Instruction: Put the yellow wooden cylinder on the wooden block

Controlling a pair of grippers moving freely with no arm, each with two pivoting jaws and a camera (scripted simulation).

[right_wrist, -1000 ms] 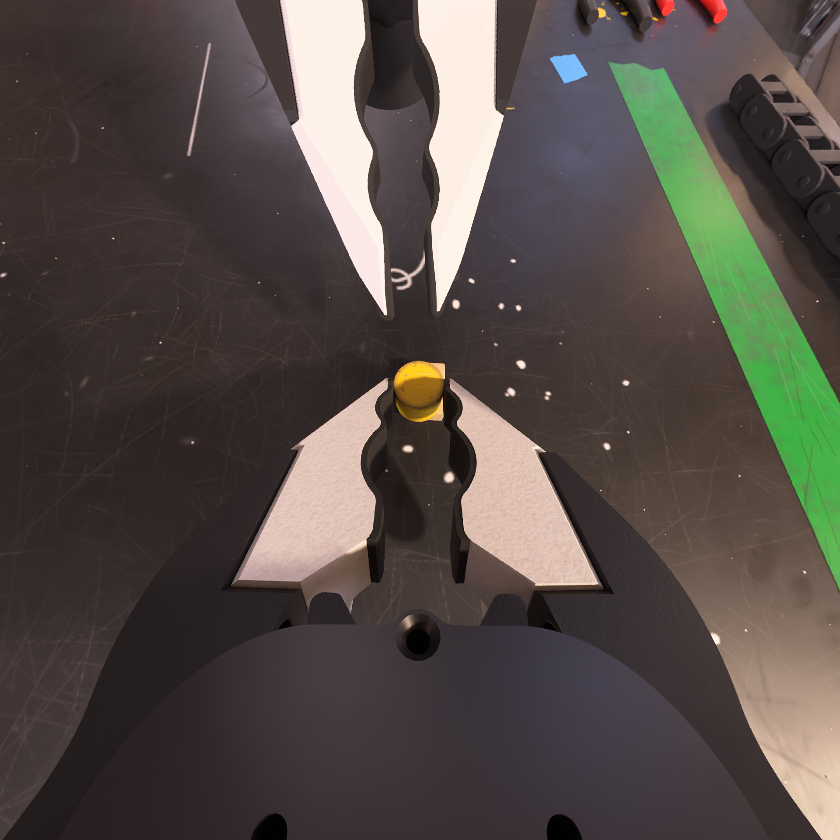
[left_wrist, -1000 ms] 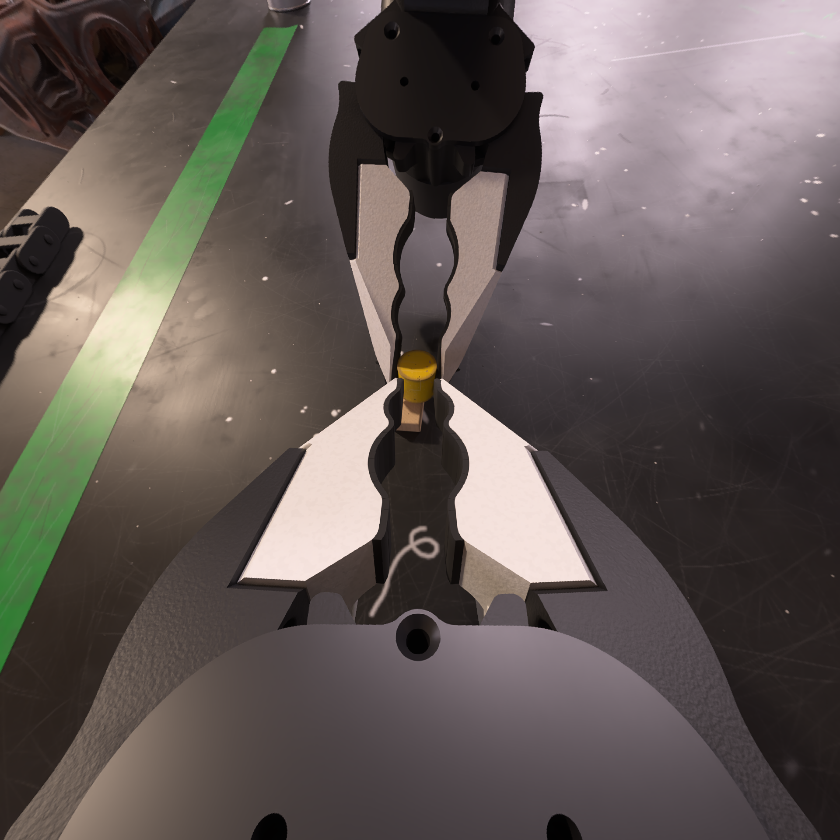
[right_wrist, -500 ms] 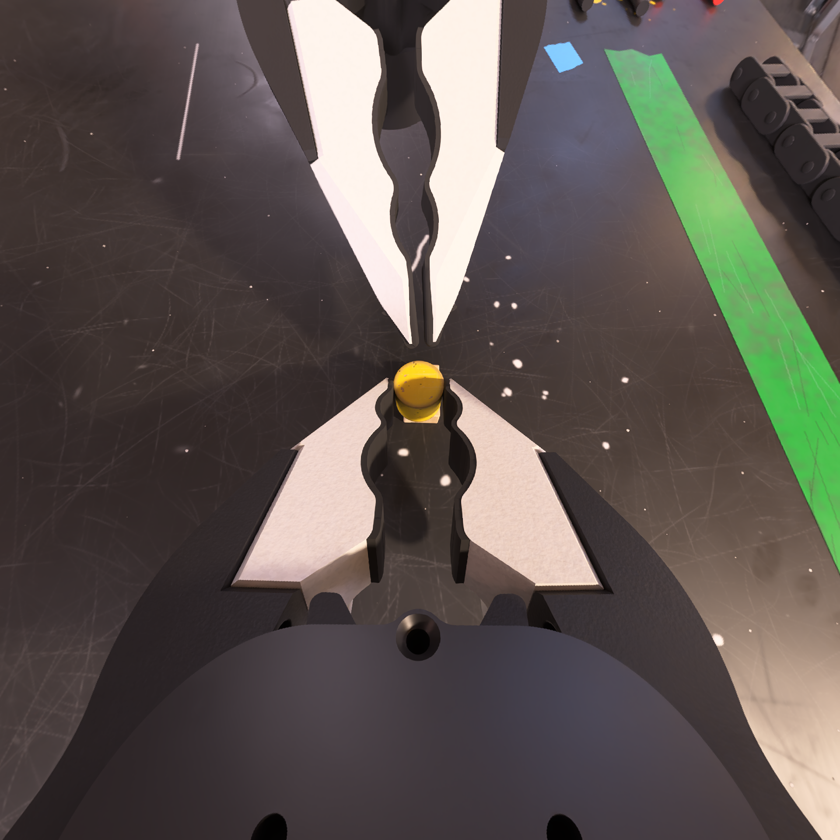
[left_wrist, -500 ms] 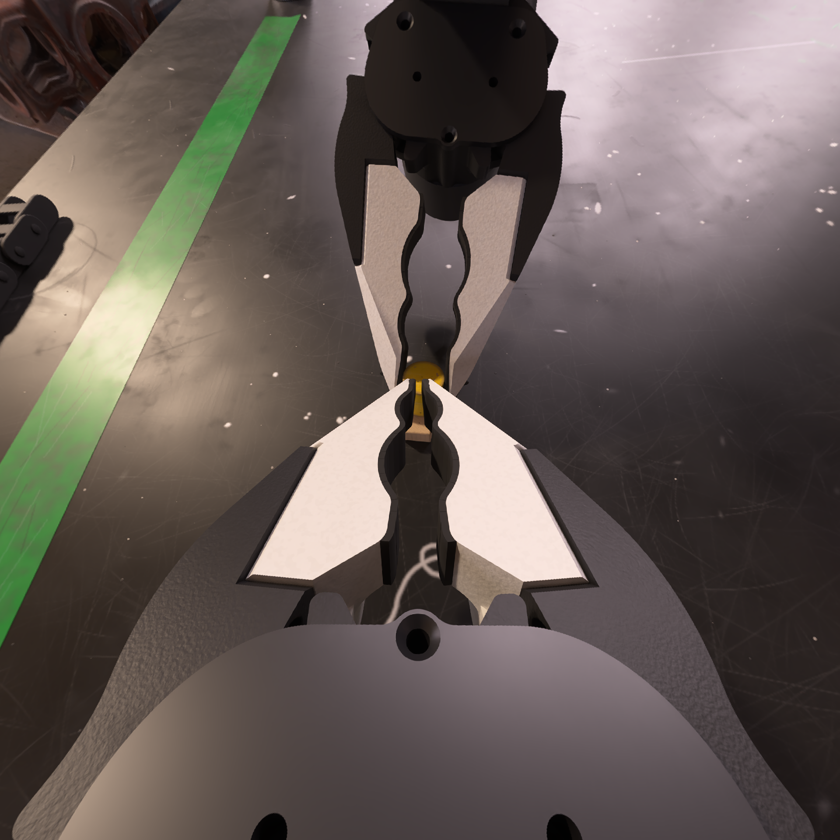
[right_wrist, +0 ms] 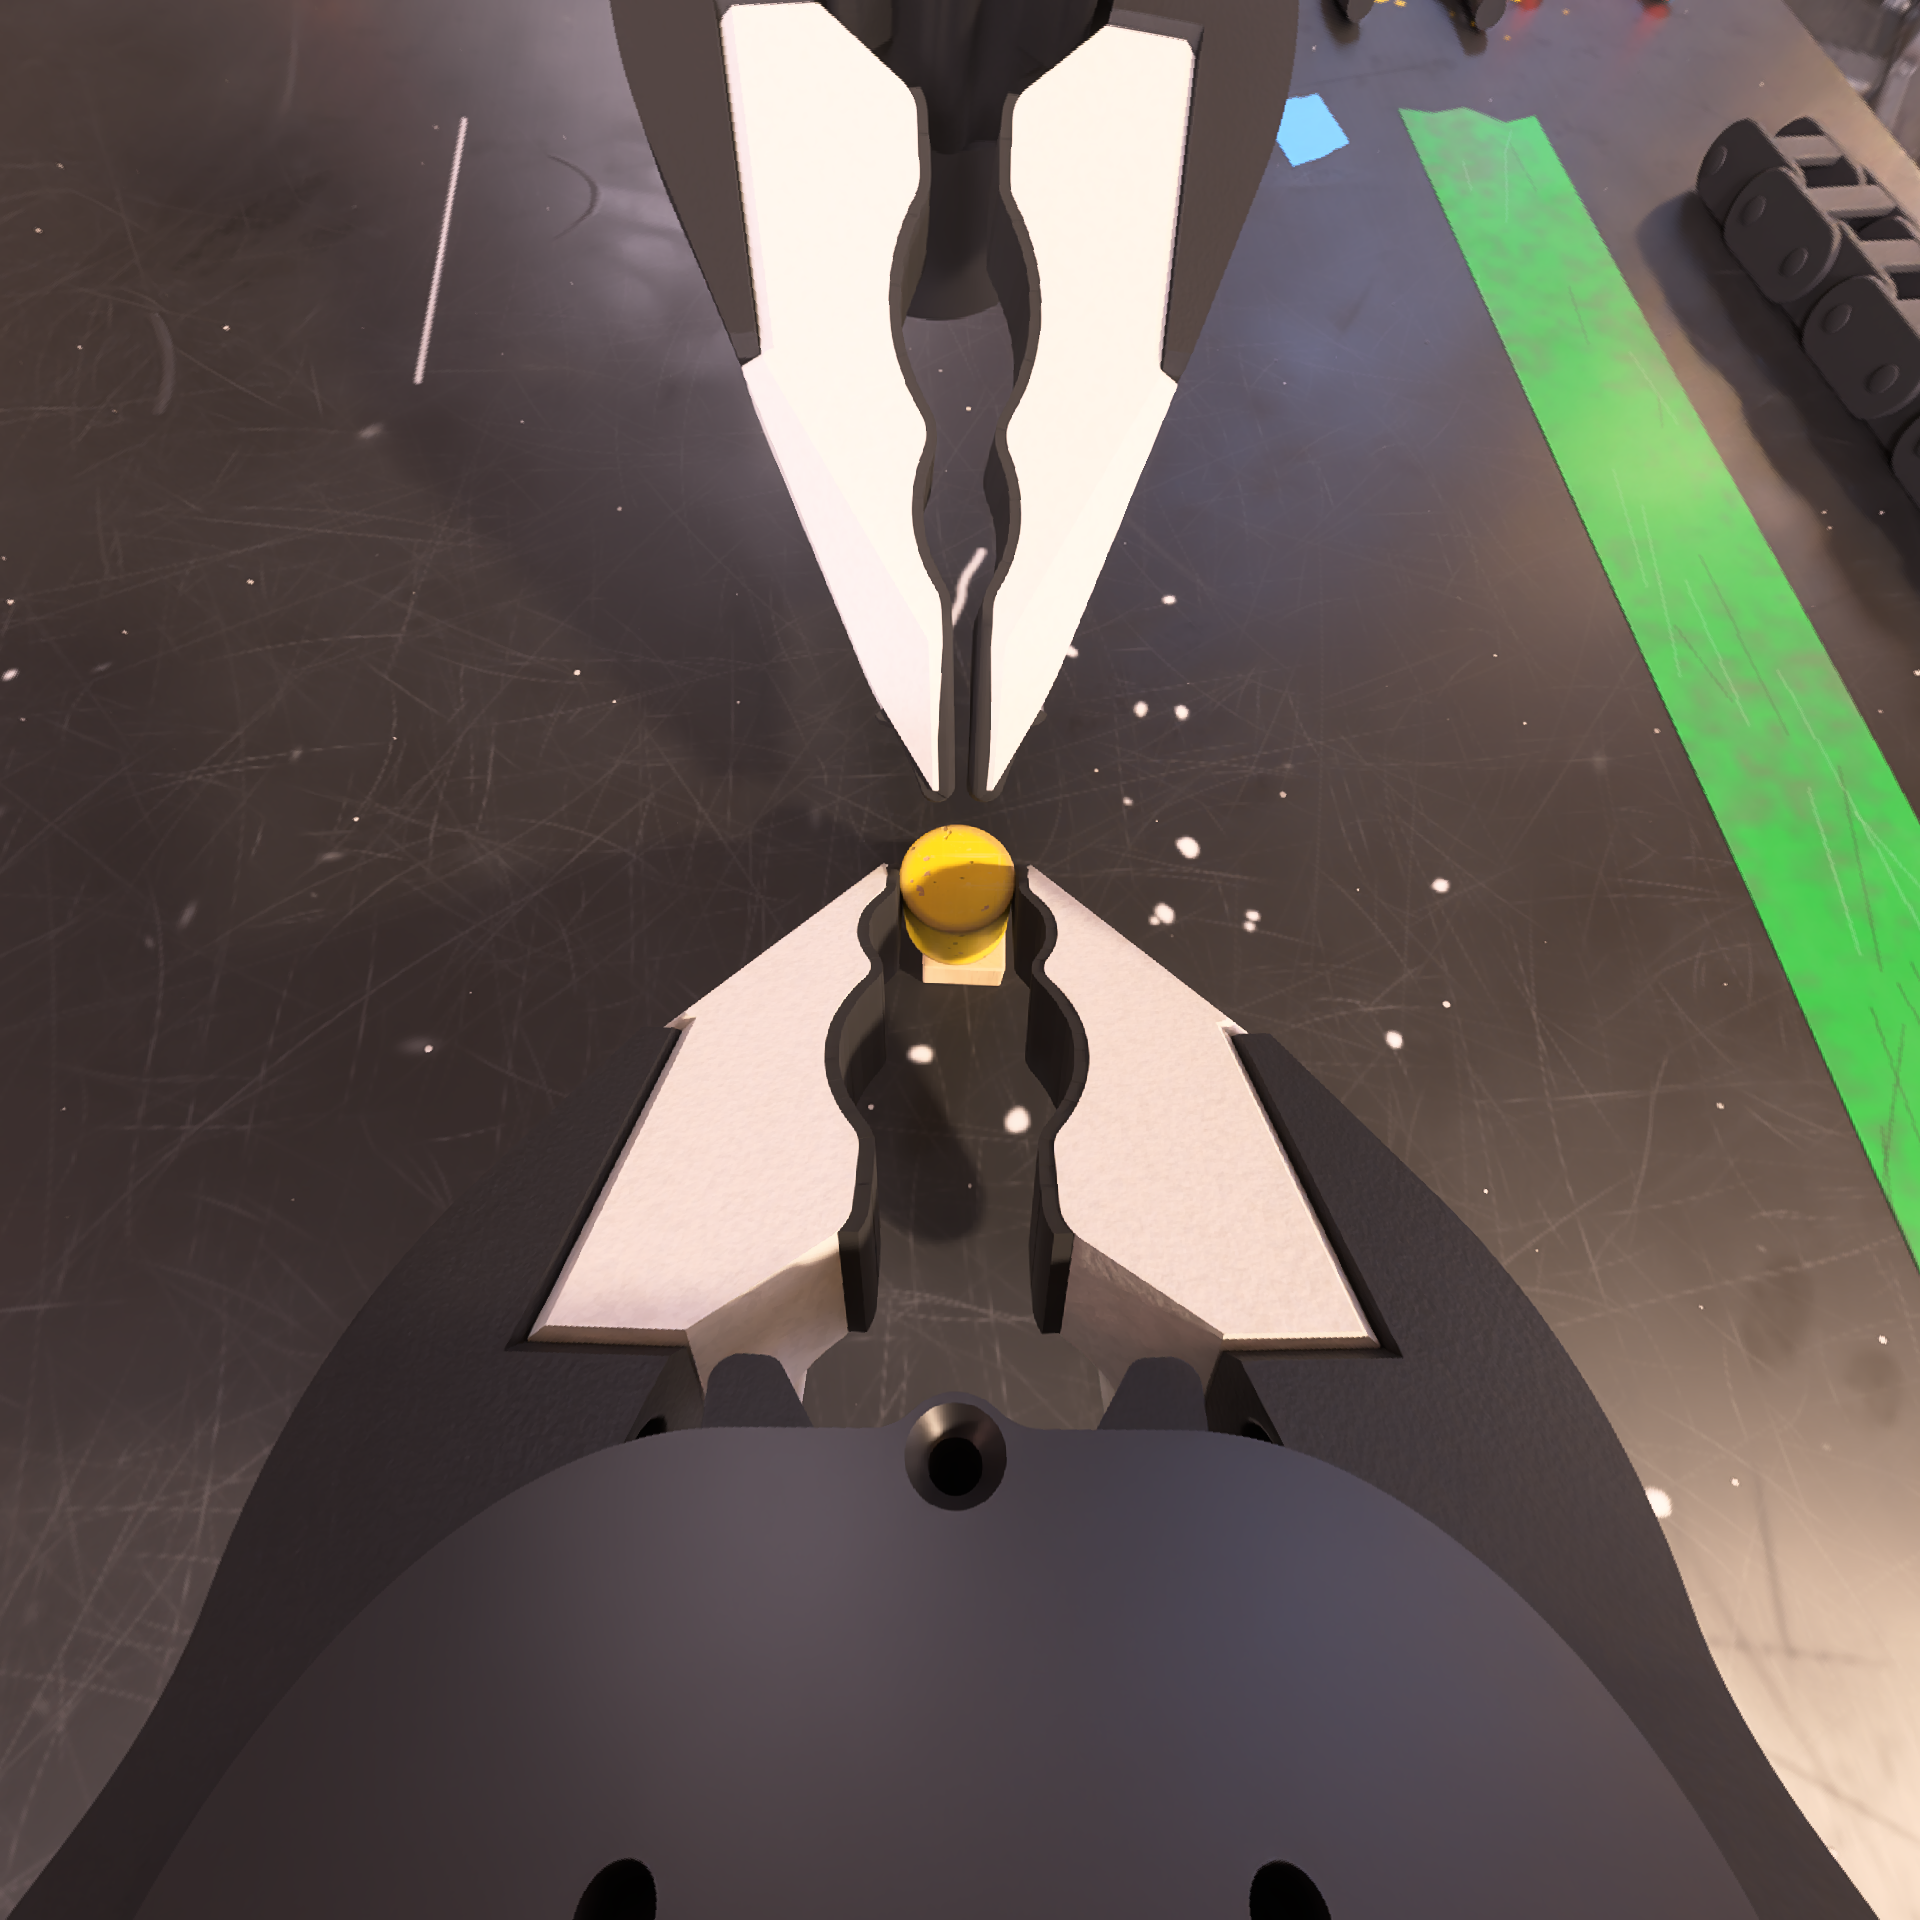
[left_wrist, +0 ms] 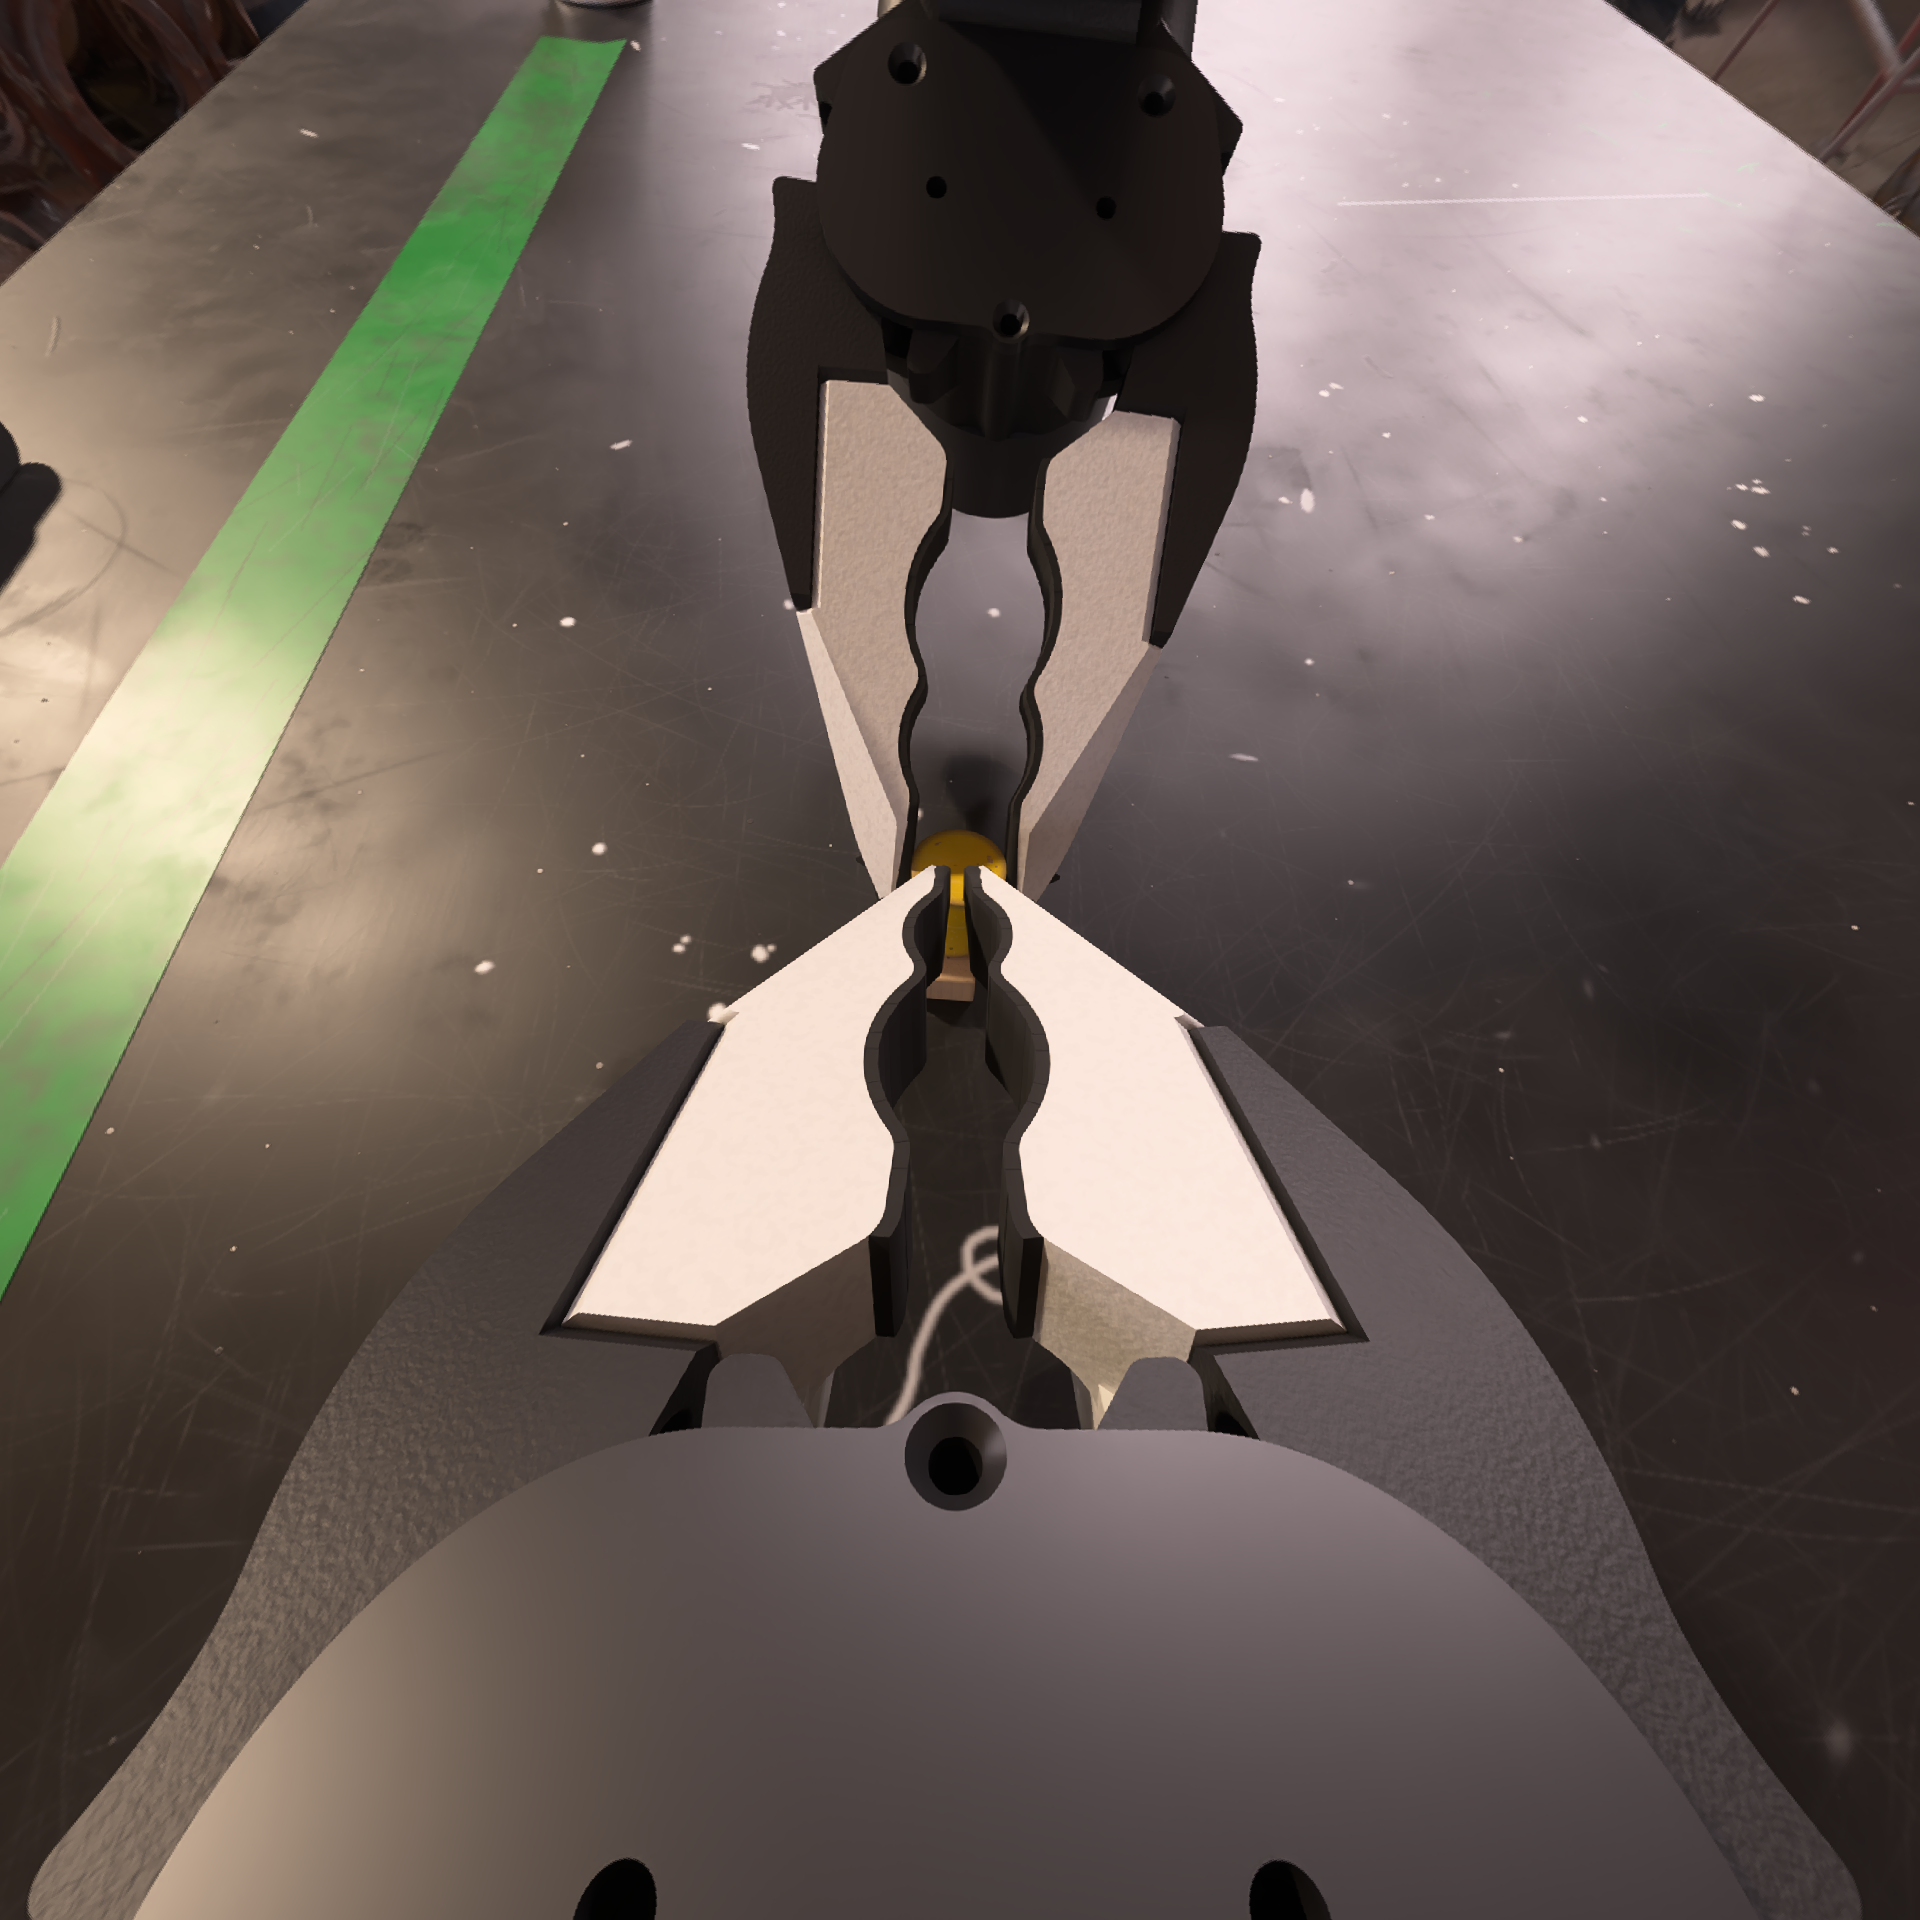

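Looking along the right gripper [right_wrist: 956,914] first: its fingers sit spread a little wider than the yellow wooden cylinder [right_wrist: 954,891], which stands upright right between the fingertips, and I can't tell whether the pads actually touch its sides. Under the cylinder is the pale wooden block [right_wrist: 962,970], and the cylinder rests on top of it, with the block's near edge poking out just below the yellow. Just past that, the left gripper [right_wrist: 960,784] points straight back at the stack, fingers pressed nearly together with only a thin slit between the tips, and those tips sit just short of the cylinder, not touching. From the left wrist view it's the same deal: narrow slit, a sliver of yellow [left_wrist: 954,935] and the block [left_wrist: 950,982] showing through it, and the right gripper [left_wrist: 961,868] facing it from behind the stack. Either side of the two grippers the dark scratched tabletop [right_wrist: 312,935] has plenty of open room. Farther off, a green tape strip [right_wrist: 1704,540] runs along one side, well apart from the stack, with a black link chain [right_wrist: 1829,270] beyond it near the table edge and a small blue patch [right_wrist: 1311,127] up by the far end.
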